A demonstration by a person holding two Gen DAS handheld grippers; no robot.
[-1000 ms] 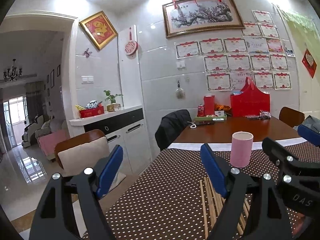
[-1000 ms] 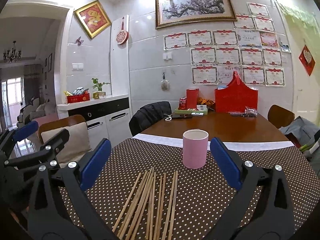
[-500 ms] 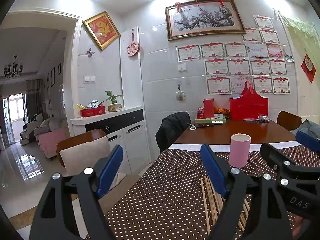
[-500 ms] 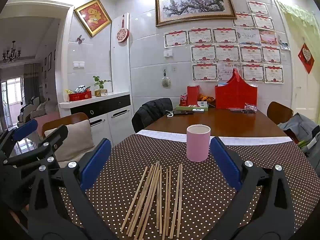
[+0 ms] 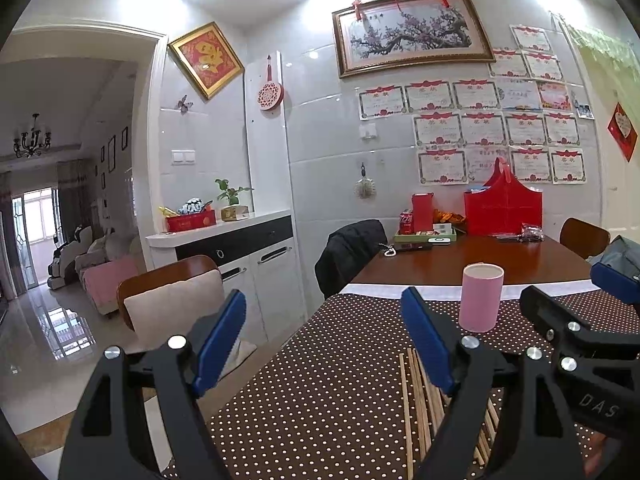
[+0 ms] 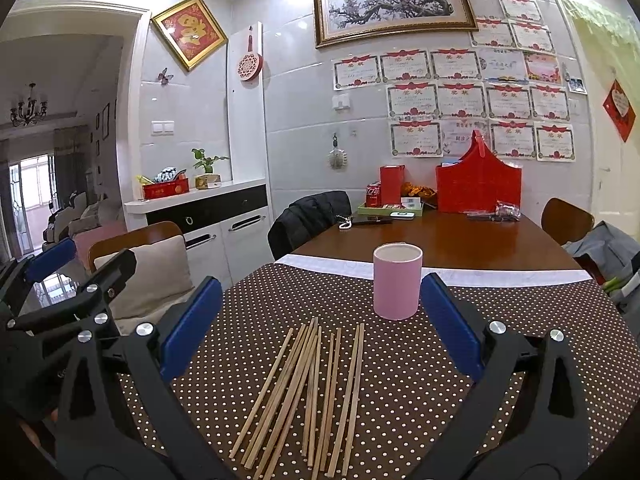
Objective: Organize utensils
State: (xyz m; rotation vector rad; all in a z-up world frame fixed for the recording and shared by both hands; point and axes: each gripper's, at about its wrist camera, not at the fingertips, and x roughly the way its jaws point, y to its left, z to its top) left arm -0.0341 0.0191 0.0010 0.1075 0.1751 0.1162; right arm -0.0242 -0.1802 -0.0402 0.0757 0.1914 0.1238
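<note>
Chopsticks (image 6: 308, 392) loose before pink cup (image 6: 397, 282)

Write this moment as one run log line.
left gripper open | right gripper open | chopsticks loose on tablecloth | pink cup upright

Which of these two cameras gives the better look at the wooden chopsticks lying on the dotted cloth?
The right wrist view: the chopsticks lie fanned out in full between the open right gripper. In the left wrist view only a few chopsticks show, mostly hidden behind a gripper finger.
</note>
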